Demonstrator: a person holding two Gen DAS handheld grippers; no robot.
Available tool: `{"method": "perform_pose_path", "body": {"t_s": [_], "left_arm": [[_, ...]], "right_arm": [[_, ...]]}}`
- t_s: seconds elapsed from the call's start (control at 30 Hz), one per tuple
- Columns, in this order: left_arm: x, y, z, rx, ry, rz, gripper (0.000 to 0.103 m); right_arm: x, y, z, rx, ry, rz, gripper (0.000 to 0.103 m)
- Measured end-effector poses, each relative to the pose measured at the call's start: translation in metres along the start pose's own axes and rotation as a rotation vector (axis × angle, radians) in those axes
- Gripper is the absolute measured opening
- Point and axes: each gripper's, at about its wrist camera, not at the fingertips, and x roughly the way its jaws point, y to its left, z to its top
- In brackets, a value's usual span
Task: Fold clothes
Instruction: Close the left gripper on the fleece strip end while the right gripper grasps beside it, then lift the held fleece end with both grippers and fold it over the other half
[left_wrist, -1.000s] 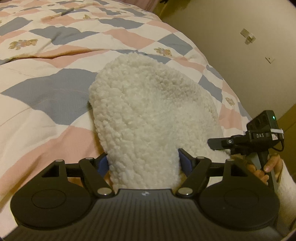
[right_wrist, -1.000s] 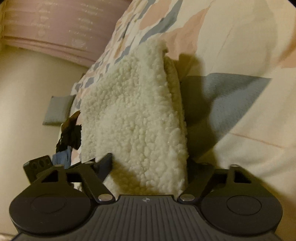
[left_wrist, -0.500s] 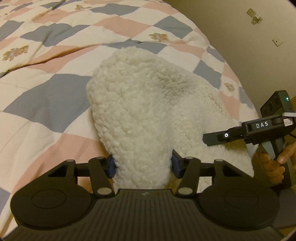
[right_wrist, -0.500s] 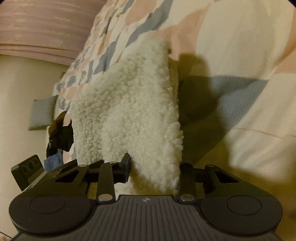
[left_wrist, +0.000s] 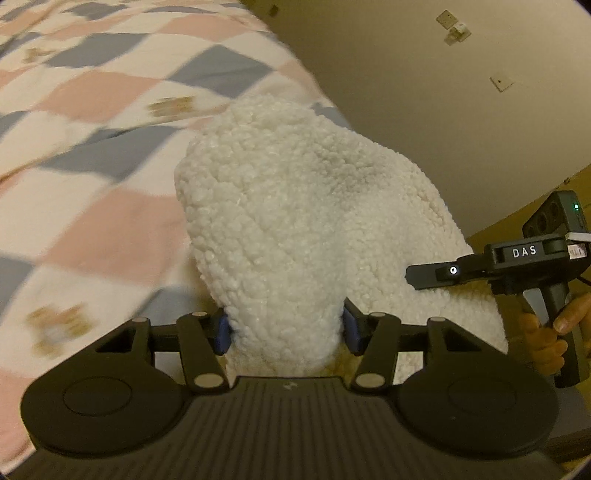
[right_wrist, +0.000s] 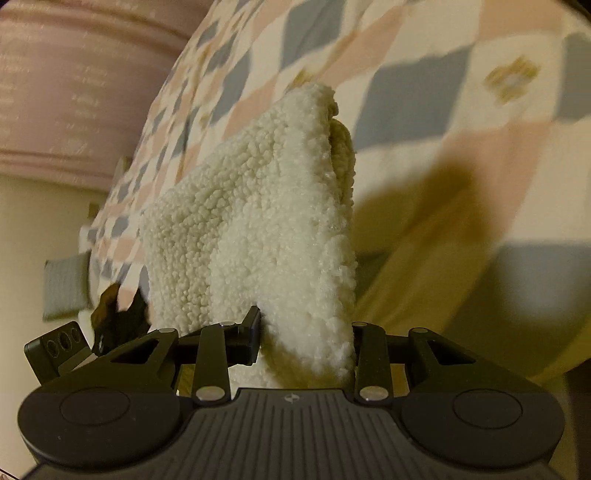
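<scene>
Both grippers are clenched on the same white fleece garment (left_wrist: 314, 229), a thick, bobbly sherpa piece held up off the bed (left_wrist: 92, 147). The left gripper (left_wrist: 286, 328) has a bunched fold of the fleece pinched between its blue-padded fingers (left_wrist: 222, 330), one pad pressing in on each side of the wad. The right gripper (right_wrist: 304, 334) grips another part of the garment, and from its own camera the fleece (right_wrist: 266, 229) runs away from the fingers (right_wrist: 253, 332) as a doubled-over slab, its far end tipped toward the quilt (right_wrist: 424, 92) and throwing a dark shadow on the cover beside it. Seen from the left, the right gripper (left_wrist: 424, 277) comes in from the side with its black nose laid against the fleece, a hand (left_wrist: 546, 332) wrapped round its handle and a small green light glowing on its top. The quilt (left_wrist: 92, 147) is a patchwork of pink, grey-blue and cream diamonds with little bear motifs, blurred in both views. A plain cream wall (left_wrist: 406, 92) stands behind the bed, with a few small fittings on it. Off the bed's far edge, by the wall, a grey cushion (right_wrist: 61, 288) is visible, and something dark (right_wrist: 118, 317) that I cannot make out lies near it.
</scene>
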Motion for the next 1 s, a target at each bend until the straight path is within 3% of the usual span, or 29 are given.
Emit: {"method": "perform_pose_path", "body": {"t_s": [0.3, 0.53, 0.7, 0.9, 1.0], "left_arm": [[0.151, -0.096, 0.080, -0.096, -0.083, -0.042, 0.051], [0.253, -0.112, 0.120, -0.150, -0.099, 0.000, 0.051], [0.298, -0.104, 0.131, -0.160, -0.079, 0.059, 0.052], [0.310, -0.095, 0.128, -0.143, -0.070, 0.099, 0.058], [0.314, -0.100, 0.132, -0.114, -0.041, 0.128, 0.066]], "right_arm": [[-0.095, -0.095, 0.154, -0.108, -0.002, -0.081, 0.034], [-0.102, -0.171, 0.261, -0.208, 0.044, -0.079, 0.034], [-0.070, -0.213, 0.299, -0.212, 0.084, -0.060, 0.034], [-0.026, -0.252, 0.316, -0.187, 0.094, 0.020, 0.037], [-0.020, -0.265, 0.315, -0.176, 0.075, -0.001, 0.052]]}}
